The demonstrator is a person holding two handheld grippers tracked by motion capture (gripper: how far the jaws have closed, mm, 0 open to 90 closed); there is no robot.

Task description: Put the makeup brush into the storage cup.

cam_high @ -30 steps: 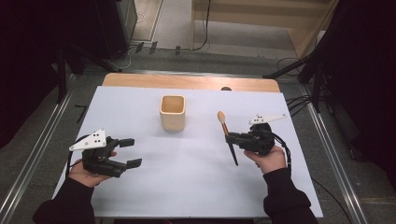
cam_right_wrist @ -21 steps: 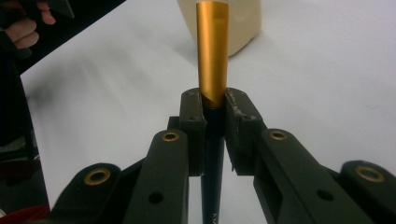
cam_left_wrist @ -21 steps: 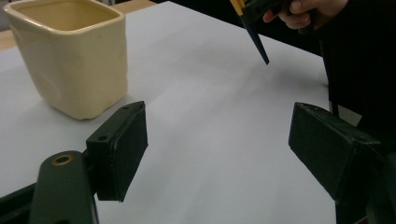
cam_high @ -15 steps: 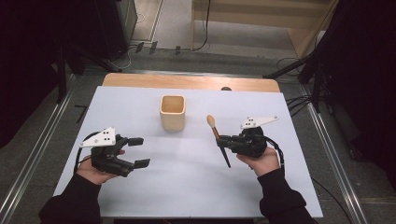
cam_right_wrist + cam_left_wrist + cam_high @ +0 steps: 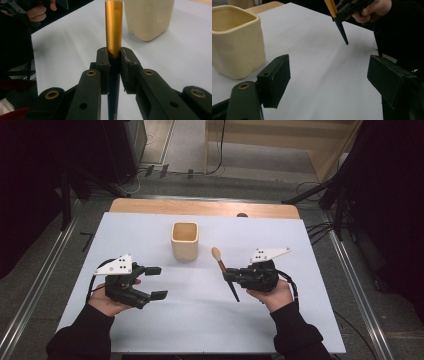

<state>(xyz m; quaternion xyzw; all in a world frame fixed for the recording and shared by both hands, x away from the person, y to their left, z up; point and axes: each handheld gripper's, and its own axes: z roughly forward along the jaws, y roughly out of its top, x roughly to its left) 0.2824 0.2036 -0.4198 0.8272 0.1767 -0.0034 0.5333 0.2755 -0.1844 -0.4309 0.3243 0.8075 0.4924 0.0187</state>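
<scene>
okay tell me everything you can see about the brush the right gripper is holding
The brush is slim, with a tan rounded tip, a gold metal-looking ferrule and a dark handle tapering to a point. The right hand-held gripper is clamped where ferrule meets handle. It is tilted, tip toward the cream cup but apart from it, pointed end toward the person. Nothing else touches it.

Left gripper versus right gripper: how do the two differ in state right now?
The left gripper is open, jaws wide apart and holding nothing; the right gripper is shut on a brush. The left sits near the table's left side, the right right of the cup. Both are hand-held, each topped by a grey plate.
</scene>
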